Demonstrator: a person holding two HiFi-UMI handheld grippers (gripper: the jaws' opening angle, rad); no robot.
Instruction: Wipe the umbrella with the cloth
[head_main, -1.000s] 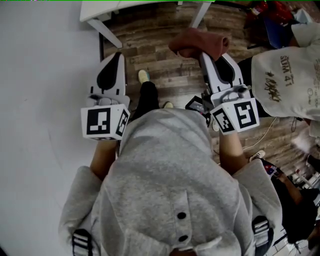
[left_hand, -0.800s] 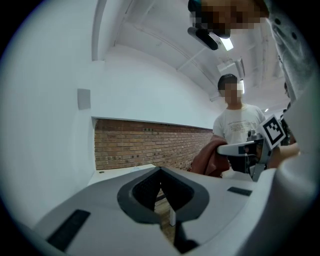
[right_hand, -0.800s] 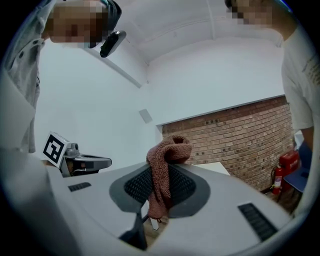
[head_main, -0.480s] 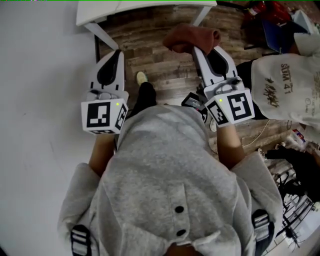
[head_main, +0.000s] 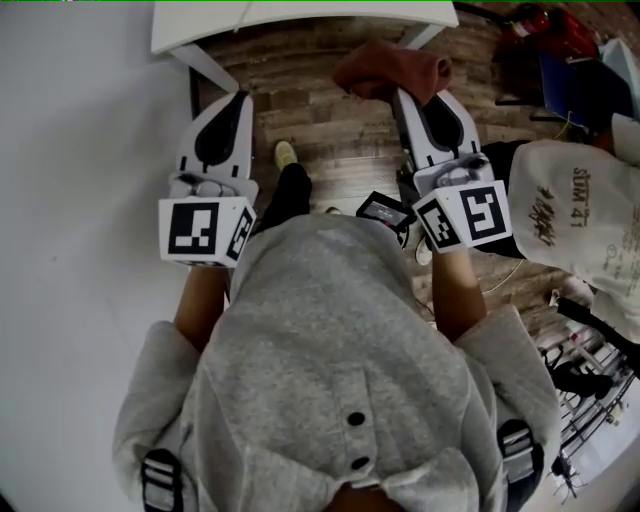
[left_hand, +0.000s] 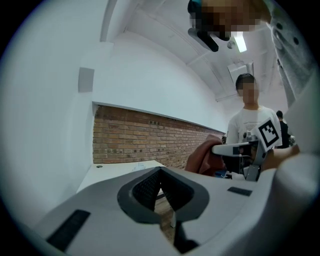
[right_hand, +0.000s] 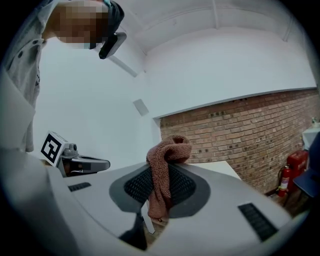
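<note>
Head view: both grippers are held out level in front of the grey hoodie (head_main: 340, 370), over wood-plank floor (head_main: 320, 110). The left gripper (head_main: 238, 100) has its jaws pressed together with nothing between them; its own view shows the ribbed pads (left_hand: 150, 187) meeting at the tip. The right gripper (head_main: 405, 98) is clamped on the cloth (head_main: 392, 70), a rust-brown towel bunched over the jaw tips. In the right gripper view the cloth (right_hand: 167, 150) is pinched between the pads, with one fold heaped on top and a tail hanging below. The left gripper view catches the same cloth (left_hand: 202, 155) off to its right, at the tip of the other gripper. Against the frame a second back, the white table (head_main: 300, 15) has grown along the top edge and now runs further right, so both grippers sit nearer to it. The cloth has stayed in the same grip and bunch, and the left jaws are unchanged. A bystander in a white printed T-shirt (head_main: 585, 225) has slid right and lower in the frame. One shoe (head_main: 287, 153) shows on the floor between the grippers. A brick wall (right_hand: 240, 130) lies beyond the table, with a red fire extinguisher (right_hand: 289, 180) at its foot.
</note>
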